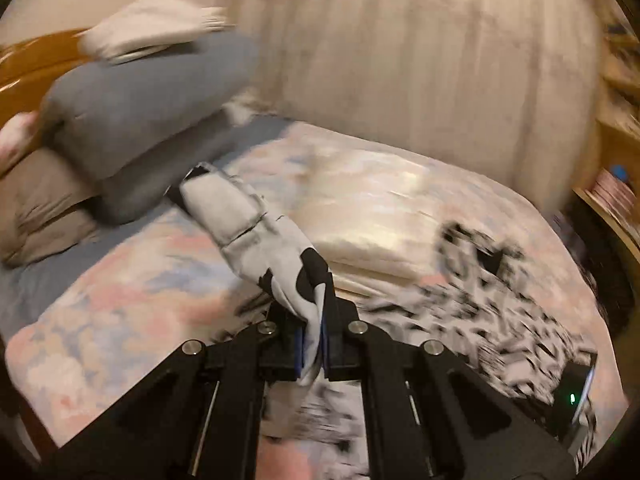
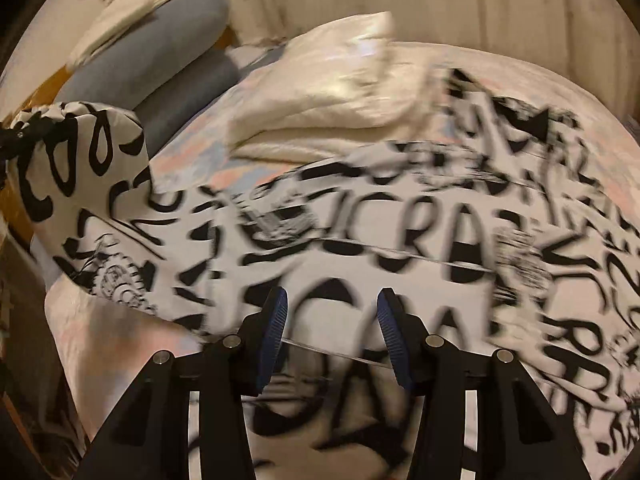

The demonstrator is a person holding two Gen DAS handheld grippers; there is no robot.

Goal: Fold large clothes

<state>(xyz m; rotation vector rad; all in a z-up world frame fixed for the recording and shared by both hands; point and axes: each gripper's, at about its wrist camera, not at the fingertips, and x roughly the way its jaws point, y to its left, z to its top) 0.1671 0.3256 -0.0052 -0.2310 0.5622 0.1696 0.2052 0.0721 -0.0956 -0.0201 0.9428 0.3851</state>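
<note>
1. The bed [image 2: 132, 320] carries a white garment with black lettering [image 2: 360, 248], spread across its quilt, beside a folded cream blanket [image 2: 320, 92] and grey pillows [image 1: 132, 120]; no containers show
2. The left gripper [image 1: 312, 344] is clamped on a bunched end of the garment, likely a sleeve [image 1: 256, 224], raised off the bed; judged step: carrying it in for the first fold
3. The right gripper [image 2: 332, 332] hangs over the garment's middle, jaws apart, holding nothing; next it needs to take an edge
</note>
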